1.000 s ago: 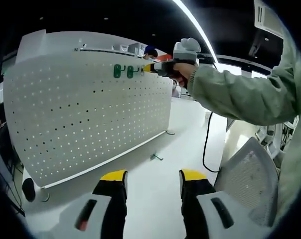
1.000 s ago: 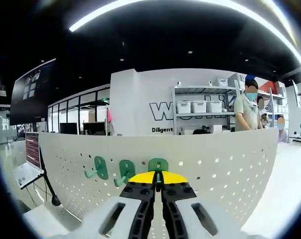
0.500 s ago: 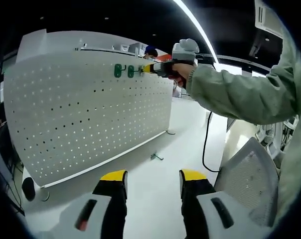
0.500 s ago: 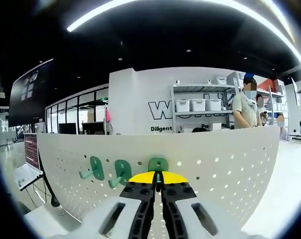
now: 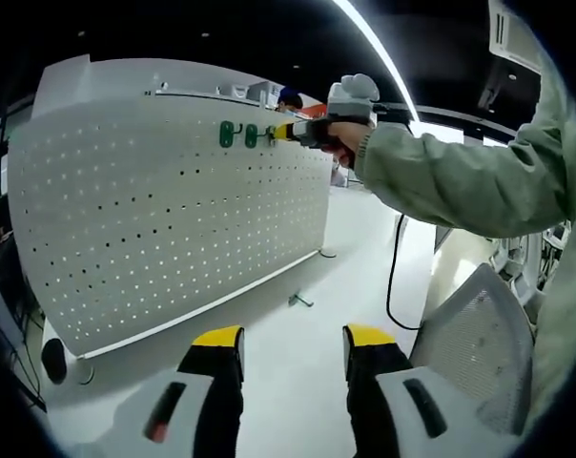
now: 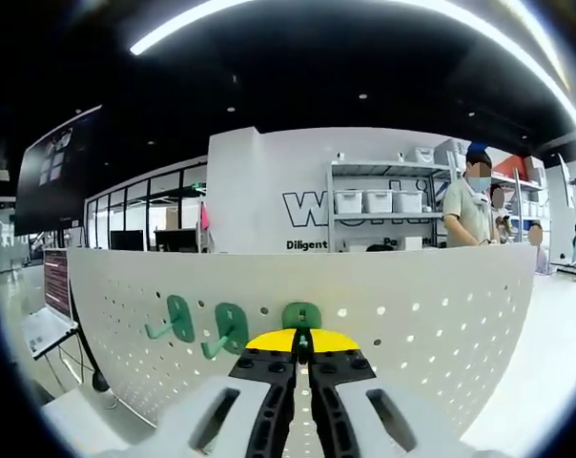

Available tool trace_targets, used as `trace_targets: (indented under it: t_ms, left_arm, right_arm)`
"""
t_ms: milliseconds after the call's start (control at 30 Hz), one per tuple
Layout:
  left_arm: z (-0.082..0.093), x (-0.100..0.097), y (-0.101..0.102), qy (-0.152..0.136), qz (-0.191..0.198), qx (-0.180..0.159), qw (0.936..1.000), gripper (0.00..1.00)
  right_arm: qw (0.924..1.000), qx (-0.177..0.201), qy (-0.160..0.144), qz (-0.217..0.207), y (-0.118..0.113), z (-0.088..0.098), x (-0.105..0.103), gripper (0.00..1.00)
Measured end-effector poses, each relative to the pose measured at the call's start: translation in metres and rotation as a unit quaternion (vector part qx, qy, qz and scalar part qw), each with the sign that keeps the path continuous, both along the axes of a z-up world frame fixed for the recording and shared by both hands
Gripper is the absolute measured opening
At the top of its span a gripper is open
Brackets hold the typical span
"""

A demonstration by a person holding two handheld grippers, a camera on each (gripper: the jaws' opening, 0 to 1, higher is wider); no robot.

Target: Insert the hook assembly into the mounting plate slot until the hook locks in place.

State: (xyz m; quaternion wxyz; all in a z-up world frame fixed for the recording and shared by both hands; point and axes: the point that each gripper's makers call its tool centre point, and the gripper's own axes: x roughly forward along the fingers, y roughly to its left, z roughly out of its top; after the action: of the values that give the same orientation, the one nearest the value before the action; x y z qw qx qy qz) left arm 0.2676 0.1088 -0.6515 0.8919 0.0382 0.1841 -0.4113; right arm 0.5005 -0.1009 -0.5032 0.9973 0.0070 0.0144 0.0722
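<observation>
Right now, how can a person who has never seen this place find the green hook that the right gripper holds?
Find the white pegboard and its top row of holes, where three green hooks sit. The held hook is the rightmost, directly above the right gripper. Unlike its two free neighbours, closed yellow-tipped jaws pinch it.

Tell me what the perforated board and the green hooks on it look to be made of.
Perforated board: looks like thin sheet metal with a matte white painted or powder-coated finish, judging by its even rows of punched holes and smooth curve; plastic cannot be ruled out. Green hooks: probably moulded plastic, given the uniform green colour, rounded edges and soft sheen. The right gripper is shut on the third green hook.
</observation>
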Motion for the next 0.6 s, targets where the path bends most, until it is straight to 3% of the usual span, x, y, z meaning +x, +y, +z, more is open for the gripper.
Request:
trace_targets:
  t_ms: [600]
  left_arm:
    - [-0.0004, -0.0009, 0.0017, 0.001, 0.003, -0.002, 1.0, 0.42]
  right_arm:
    - [0.9995, -0.02, -0.02, -0.014, 0.0033, -0.0007, -0.0015, 0.02]
